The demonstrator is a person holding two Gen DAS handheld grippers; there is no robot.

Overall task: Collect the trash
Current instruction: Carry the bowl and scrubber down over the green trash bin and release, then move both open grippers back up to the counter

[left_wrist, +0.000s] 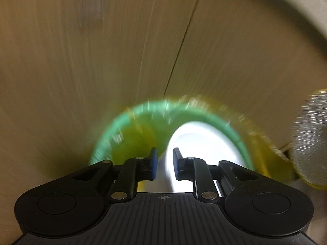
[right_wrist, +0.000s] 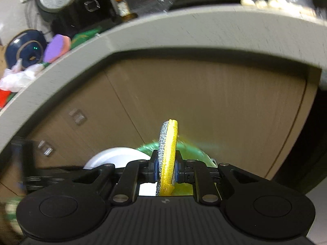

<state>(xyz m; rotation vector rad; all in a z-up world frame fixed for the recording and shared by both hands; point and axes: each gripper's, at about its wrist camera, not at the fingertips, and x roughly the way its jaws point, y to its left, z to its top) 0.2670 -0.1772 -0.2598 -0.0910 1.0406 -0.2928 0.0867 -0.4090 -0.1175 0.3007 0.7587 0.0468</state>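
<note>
Right claw [right_wrist: 166, 170] is clamped on a flat yellow sponge with a grey scouring face [right_wrist: 168, 155], held on edge between its pads. Below it sits a white bin lined with a green-and-yellow plastic bag [left_wrist: 147, 122], blurred, probably the trash target. Left claw [left_wrist: 164, 163] stands apart, gripping nothing. Carrying is in hand; next, lower and release over the opening.

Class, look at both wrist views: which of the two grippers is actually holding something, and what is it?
The right gripper: its fingers clamp a yellow sponge with a grey scouring face. The left gripper is open, with nothing between its fingers.
</note>
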